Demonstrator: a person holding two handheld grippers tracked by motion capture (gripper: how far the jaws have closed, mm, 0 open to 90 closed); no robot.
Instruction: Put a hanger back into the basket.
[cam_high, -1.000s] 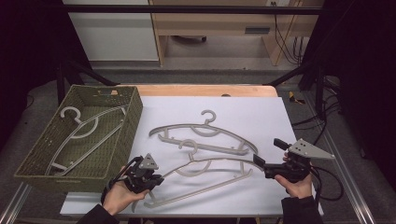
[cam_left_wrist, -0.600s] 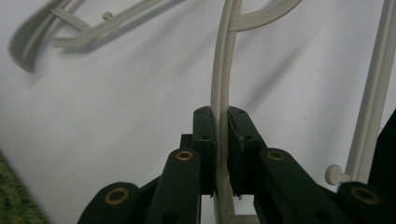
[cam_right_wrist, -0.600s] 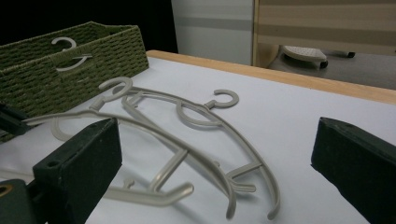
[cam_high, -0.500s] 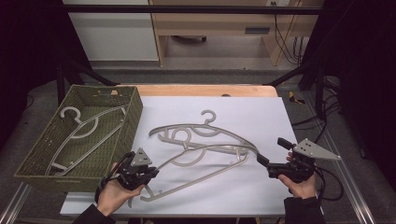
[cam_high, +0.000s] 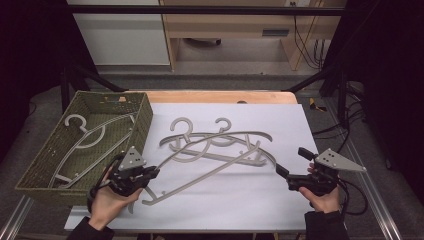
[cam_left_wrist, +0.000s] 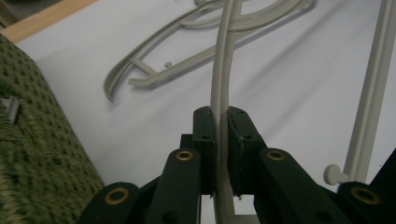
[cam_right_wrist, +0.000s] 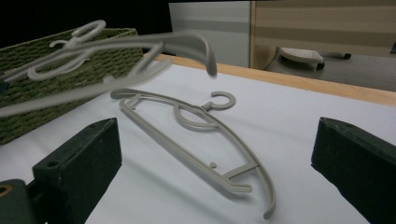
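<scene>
Two grippers sit at the near edge of the table (cam_high: 280, 210), one in each of your hands. Your left gripper (cam_high: 152, 172) is clamped on the curved arm of a grey hanger (cam_high: 200, 177); in the left gripper view its pads (cam_left_wrist: 205, 140) press the rail from both sides. That hanger is tilted, held end raised off the white sheet, and its far end reaches over toward the second hanger (cam_high: 225, 142), which lies flat mid-table; in the right gripper view the held one hangs blurred above the flat one (cam_right_wrist: 196, 140). Your right gripper (cam_high: 292, 167) rests near the right edge with its jaws wide apart and nothing between them, well clear of both hangers. Farther left, the green woven basket (cam_high: 145, 117) stands beside the sheet with a third hanger (cam_high: 85, 142) lying inside it.
</scene>
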